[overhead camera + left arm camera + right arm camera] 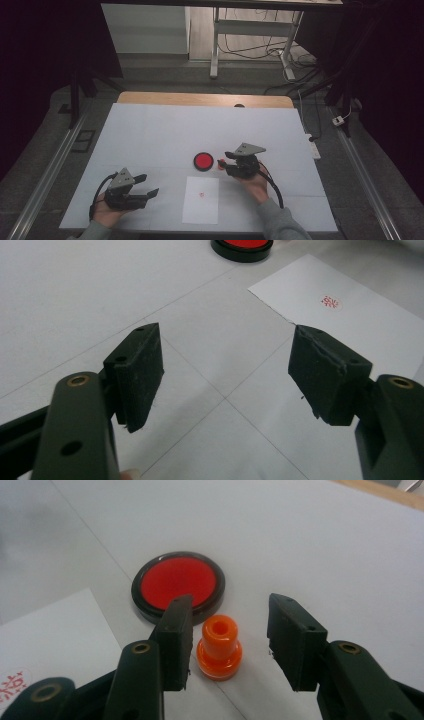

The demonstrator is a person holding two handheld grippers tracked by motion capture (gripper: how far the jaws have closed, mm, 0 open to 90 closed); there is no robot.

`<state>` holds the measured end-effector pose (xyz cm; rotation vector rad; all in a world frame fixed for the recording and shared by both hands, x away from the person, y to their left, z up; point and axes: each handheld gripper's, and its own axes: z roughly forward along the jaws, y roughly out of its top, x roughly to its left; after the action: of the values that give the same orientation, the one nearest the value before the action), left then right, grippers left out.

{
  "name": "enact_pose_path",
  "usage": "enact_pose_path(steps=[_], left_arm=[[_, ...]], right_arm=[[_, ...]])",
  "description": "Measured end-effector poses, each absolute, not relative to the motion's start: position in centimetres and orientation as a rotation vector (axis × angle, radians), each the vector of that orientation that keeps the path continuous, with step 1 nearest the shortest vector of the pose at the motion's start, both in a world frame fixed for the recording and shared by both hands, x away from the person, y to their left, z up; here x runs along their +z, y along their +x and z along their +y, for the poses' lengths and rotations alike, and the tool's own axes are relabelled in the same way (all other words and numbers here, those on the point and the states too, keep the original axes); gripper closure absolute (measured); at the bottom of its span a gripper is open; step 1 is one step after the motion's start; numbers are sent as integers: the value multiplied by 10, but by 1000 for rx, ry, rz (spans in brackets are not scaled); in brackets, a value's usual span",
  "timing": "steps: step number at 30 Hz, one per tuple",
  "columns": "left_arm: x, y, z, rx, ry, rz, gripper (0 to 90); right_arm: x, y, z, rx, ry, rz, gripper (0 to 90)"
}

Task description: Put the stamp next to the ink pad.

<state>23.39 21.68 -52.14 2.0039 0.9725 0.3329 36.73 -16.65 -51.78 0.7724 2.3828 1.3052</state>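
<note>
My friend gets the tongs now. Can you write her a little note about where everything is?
Left tongs: open, holding nothing, low over the table near the paper's corner.
Right tongs: open, one jaw on each side of the orange stamp, not squeezing it.
The stamp stands upright beside the red ink pad.
The white paper already has one red stamp mark.
Left to do: probably close on the stamp or back away; I can't tell which.

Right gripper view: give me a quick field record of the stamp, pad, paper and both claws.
stamp: small orange plastic stamp, upright on the table, between the right claw jaws, not gripped
pad: round black-rimmed red ink pad, just beyond the stamp
paper: white paper sheet bearing a red stamp mark
left claw: open, holding nothing
right claw: open
</note>
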Motion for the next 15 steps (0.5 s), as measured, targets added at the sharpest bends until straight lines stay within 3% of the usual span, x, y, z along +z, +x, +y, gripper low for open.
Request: enact_pose_path(steps=[15], left_arm=[[-523, 235, 219, 326, 2001, 990, 300]], right_arm=[[-498, 353, -190, 1379, 752, 2321, 499]])
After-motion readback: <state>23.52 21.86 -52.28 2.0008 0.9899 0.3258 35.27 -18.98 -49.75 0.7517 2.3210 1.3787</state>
